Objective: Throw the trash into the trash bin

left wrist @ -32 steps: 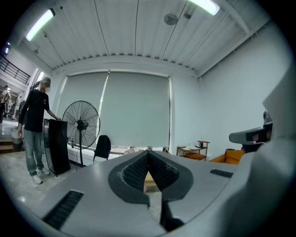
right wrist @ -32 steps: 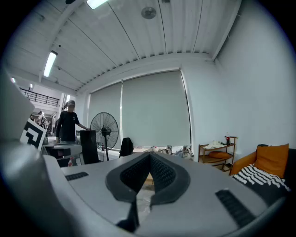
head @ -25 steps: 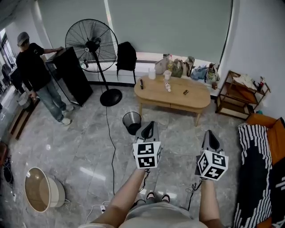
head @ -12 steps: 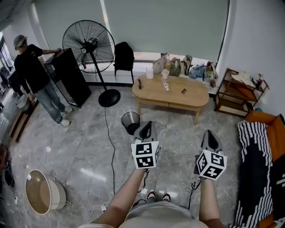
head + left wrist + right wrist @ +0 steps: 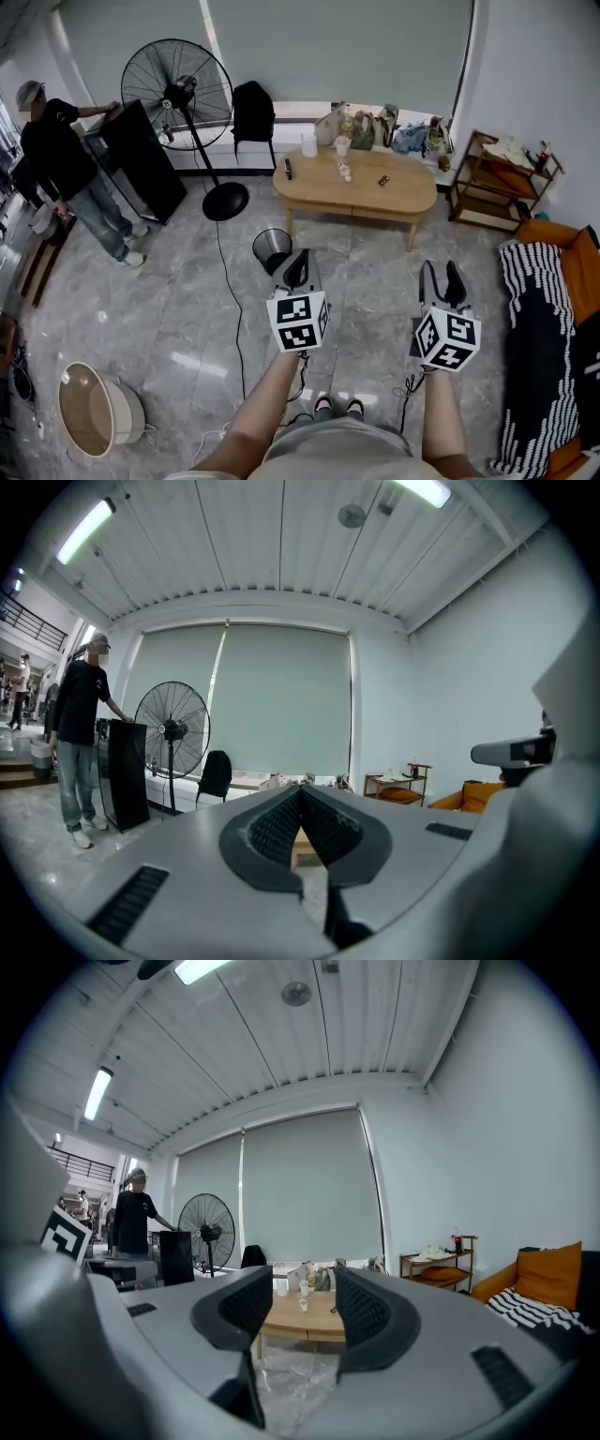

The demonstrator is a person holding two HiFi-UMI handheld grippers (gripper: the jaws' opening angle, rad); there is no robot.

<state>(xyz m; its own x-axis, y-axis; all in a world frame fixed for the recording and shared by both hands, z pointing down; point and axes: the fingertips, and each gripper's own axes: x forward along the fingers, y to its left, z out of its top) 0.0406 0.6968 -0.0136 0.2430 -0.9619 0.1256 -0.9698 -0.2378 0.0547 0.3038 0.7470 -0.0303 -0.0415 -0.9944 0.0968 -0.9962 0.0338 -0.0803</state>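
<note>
Left hand-held gripper (image 5: 297,258), in the head view, is held out low over a grey marble floor (image 5: 169,309), its jaws pressed together to a point. A black mesh trash bin (image 5: 272,247) stands on the floor just beyond that tip, slightly to its left. The right hand-held gripper (image 5: 442,272) is held level with it, well apart on the other side, and its jaws have just been opening; they now stand spread with only floor showing between them. Farther ahead of both stands an oval wooden desk (image 5: 356,187) carrying cups and small objects (image 5: 345,172). A standing fan (image 5: 176,84) and a person (image 5: 56,159) are far off to the left of the left hand-held gripper, and a wooden shelf (image 5: 502,178) is ahead and to the right of the right one.

In the left gripper view, the left hand-held gripper (image 5: 302,789) shows its ribbed pads meeting at the tips, gripping nothing. The fan (image 5: 172,728) and the person (image 5: 80,733) stand beyond it to the left.

In the right gripper view, the right hand-held gripper (image 5: 302,1302) has its pads wide apart. The desk (image 5: 295,1321) sits straight ahead through the gap, far off, with cups (image 5: 303,1290) on top. The shelf (image 5: 436,1265) lies beyond to the right.
</note>
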